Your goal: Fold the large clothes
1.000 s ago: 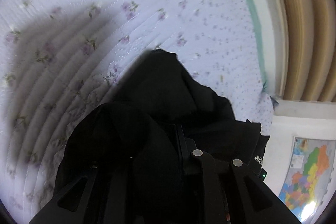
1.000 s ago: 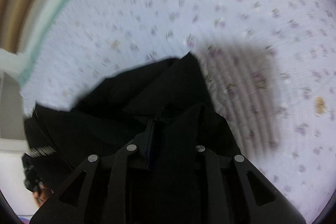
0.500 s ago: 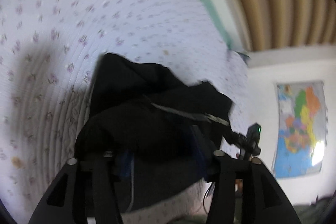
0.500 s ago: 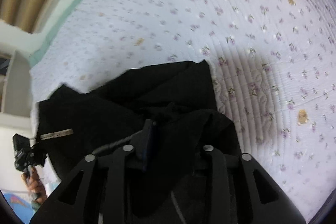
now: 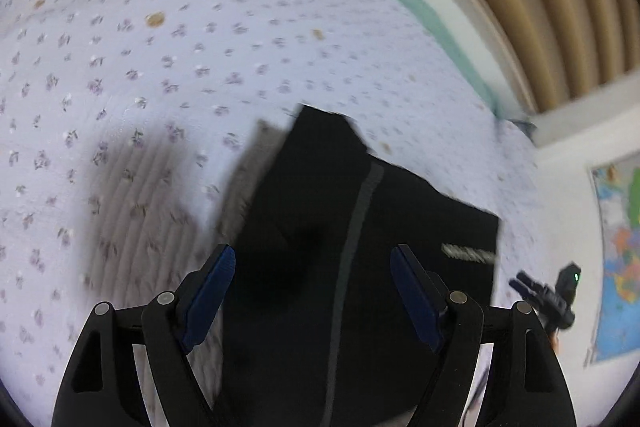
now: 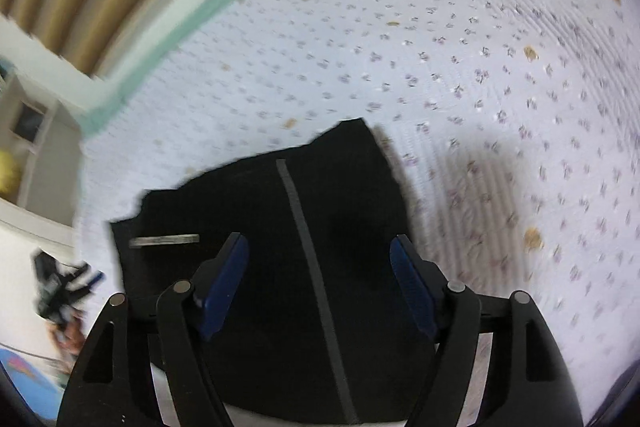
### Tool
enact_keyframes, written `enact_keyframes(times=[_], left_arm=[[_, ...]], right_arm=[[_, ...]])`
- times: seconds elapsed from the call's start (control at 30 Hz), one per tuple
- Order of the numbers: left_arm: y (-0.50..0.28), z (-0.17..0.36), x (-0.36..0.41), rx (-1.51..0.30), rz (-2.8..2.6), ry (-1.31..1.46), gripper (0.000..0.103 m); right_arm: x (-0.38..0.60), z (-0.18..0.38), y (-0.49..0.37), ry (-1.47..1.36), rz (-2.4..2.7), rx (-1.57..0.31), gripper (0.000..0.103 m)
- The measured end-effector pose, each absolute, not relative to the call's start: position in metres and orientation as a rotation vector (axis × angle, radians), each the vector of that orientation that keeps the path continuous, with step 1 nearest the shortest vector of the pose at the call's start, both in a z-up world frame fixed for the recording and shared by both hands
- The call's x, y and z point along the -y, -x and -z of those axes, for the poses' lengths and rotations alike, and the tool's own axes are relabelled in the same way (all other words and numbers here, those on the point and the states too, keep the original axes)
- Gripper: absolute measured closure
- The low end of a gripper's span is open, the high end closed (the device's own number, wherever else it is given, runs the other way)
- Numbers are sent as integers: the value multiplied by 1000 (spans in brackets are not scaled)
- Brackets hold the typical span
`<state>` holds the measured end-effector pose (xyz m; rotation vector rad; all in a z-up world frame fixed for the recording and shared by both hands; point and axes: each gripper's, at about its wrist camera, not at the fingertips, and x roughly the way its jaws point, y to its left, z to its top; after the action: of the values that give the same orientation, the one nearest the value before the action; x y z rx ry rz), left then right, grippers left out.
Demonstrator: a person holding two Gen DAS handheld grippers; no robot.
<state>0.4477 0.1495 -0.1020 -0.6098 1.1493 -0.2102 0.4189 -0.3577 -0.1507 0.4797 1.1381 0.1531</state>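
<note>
A black garment (image 5: 320, 227) with a thin grey stripe and a small white label lies folded flat on the flowered bedspread (image 5: 180, 47). My left gripper (image 5: 312, 255) hovers above it, jaws opening, blue pads clear of the cloth, which lies below the gap. The same garment (image 6: 280, 227) shows in the right wrist view, lying flat. Over it my right gripper (image 6: 320, 247) has its jaws opening too, with nothing pressed between the pads. The other gripper (image 6: 60, 287) shows at the far left of that view, blurred.
A teal-edged strip and beige curtains (image 5: 540, 7) run along the bed's far side. A coloured map (image 5: 620, 247) hangs on the white wall at right. A shelf unit (image 6: 24, 131) stands beyond the bed's corner. The bedspread (image 6: 480, 47) stretches wide around the garment.
Both grippers have let go of the black garment and risen above it; their jaws went from shut on cloth to wide apart. The garment now lies flat on the bed.
</note>
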Motion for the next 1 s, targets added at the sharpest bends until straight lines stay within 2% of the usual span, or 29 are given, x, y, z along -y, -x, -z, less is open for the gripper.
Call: enact_keyframes(times=[0.13, 0.37, 0.4, 0.43, 0.47, 0.53, 0.73, 0.83, 0.93, 1.0], left_arm=[[-471, 131, -159, -1188, 240, 705, 22], [-495, 170, -169, -1250, 323, 811, 23], [-496, 173, -168, -1236, 322, 811, 30], [-495, 172, -165, -1225, 302, 788, 58], [-493, 171, -159, -1243, 293, 760, 71], [-484, 162, -158, -1223, 277, 749, 89], [-482, 80, -157, -1001, 321, 740, 92], [-496, 67, -149, -955, 320, 706, 93], [-520, 101, -149, -1036, 250, 696, 93], [-530, 146, -154, -1146, 194, 747, 93]], right_arm=[[353, 182, -449, -356, -148, -1174, 26], [361, 221, -491, -390, -182, -1192, 26], [357, 226, -494, -389, -192, -1205, 30], [353, 226, -494, -374, -195, -1202, 61], [346, 223, -492, -325, -167, -1191, 71], [340, 207, -483, -245, -109, -1135, 82], [340, 133, -468, -143, -35, -977, 86], [333, 124, -485, -98, -4, -948, 86], [340, 153, -509, -192, 29, -996, 86], [342, 184, -519, -227, 44, -1059, 86]])
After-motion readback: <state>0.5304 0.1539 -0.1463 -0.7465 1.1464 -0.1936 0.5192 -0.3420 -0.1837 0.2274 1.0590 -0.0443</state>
